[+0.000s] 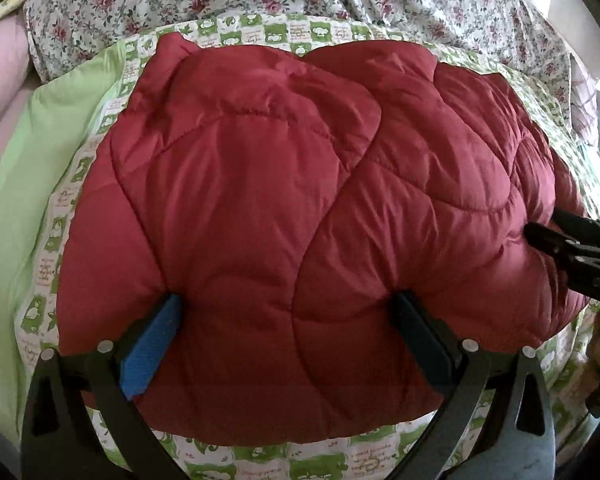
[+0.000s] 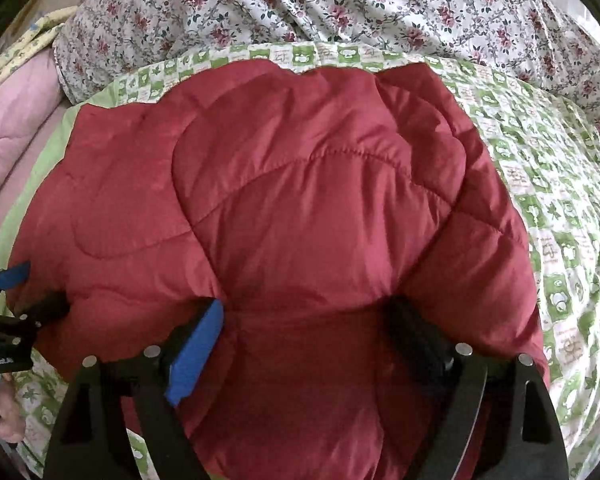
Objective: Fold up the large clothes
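Both grippers straddle the near edge of the red quilted jacket (image 1: 284, 200): the left gripper (image 1: 288, 324) and right gripper (image 2: 312, 328) stand spread wide, padding bulging between the jaws, neither visibly clenched. The bundle's long axis runs left to right across the green-checked bed quilt (image 2: 560, 216), the floral sheet (image 2: 340, 4) beyond.

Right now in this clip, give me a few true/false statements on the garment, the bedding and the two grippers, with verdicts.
1. The red quilted jacket lies on a green-and-white patterned sheet. True.
2. The left gripper has its jaws spread wide, with the jacket's near edge bulging between them. True.
3. The right gripper is hanging clear of the jacket. False: red fabric fills the gap between its fingers.
4. The floral bedding covers the jacket. False: it lies beyond the jacket's far edge.
5. Each gripper has one blue pad. True.
6. The jacket is blue. False: it is red.
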Demonstrator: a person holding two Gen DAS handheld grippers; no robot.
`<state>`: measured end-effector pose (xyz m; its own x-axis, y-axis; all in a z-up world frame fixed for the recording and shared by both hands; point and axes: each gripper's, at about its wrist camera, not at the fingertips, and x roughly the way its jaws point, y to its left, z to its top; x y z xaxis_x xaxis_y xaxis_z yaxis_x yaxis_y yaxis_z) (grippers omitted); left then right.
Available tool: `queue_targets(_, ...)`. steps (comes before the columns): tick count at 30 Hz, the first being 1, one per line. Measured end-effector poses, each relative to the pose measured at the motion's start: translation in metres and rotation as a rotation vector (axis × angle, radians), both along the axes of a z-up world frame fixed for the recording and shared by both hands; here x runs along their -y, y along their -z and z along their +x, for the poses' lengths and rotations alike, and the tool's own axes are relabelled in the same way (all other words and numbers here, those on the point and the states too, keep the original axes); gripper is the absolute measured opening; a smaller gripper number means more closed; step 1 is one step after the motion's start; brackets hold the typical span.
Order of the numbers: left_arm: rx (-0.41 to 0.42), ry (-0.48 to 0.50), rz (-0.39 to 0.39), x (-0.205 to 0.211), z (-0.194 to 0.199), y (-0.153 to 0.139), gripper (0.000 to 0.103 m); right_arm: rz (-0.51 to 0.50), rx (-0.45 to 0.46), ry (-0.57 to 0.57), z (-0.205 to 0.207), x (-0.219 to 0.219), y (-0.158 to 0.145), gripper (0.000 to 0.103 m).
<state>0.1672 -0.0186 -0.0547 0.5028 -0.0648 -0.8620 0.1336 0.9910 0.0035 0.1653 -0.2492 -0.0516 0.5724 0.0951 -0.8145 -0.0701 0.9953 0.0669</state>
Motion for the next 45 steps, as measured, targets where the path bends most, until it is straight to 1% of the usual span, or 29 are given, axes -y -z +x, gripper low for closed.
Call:
queue_targets(8,-0.002,0.002,-0.015,-0.005,-0.012,-0.01,0.103,0.051,0.042,-0.001,-0.04,0.011,-0.031,0.087)
queue_targets(11,0.001,0.006,0.0,-0.004,-0.021,-0.014,0.103,0.079,0.039,-0.002,-0.053,0.016,-0.036,0.087)
queue_targets(18,0.001,0.011,0.034,-0.005,-0.049,-0.019,0.103,0.1,0.013,-0.035,-0.086,0.014,-0.035,0.087)
queue_targets(22,0.022,0.015,0.082,-0.005,-0.069,-0.021,0.103,0.092,0.008,-0.052,-0.105,0.01,-0.033,0.087)
queue_targets(25,0.038,0.018,0.099,-0.009,-0.084,-0.023,0.103,0.103,0.003,-0.064,-0.118,0.007,-0.034,0.087)
queue_targets(30,0.055,0.021,0.126,-0.015,-0.109,-0.024,0.103,0.077,-0.01,-0.091,-0.137,0.0,-0.034,0.087)
queue_targets(32,0.047,0.018,0.139,-0.019,-0.118,-0.023,0.103,0.074,-0.023,-0.102,-0.144,-0.003,-0.033,0.087)
queue_targets(36,0.015,0.015,0.141,-0.027,-0.126,-0.026,0.103,0.082,-0.044,-0.134,-0.154,-0.007,-0.038,0.088)
queue_targets(38,0.029,0.01,0.145,-0.03,-0.131,-0.041,0.103,0.072,-0.046,-0.15,-0.158,-0.009,-0.045,0.088)
queue_targets(41,0.087,0.01,0.128,-0.032,-0.139,-0.069,0.103,0.056,-0.003,-0.178,-0.166,-0.013,-0.07,0.088)
queue_targets(43,0.132,0.007,0.081,-0.035,-0.142,-0.096,0.103,0.058,0.03,-0.185,-0.169,-0.014,-0.087,0.09)
queue_targets(45,0.156,0.006,0.041,-0.038,-0.142,-0.113,0.103,0.056,0.08,-0.179,-0.171,-0.014,-0.107,0.094)
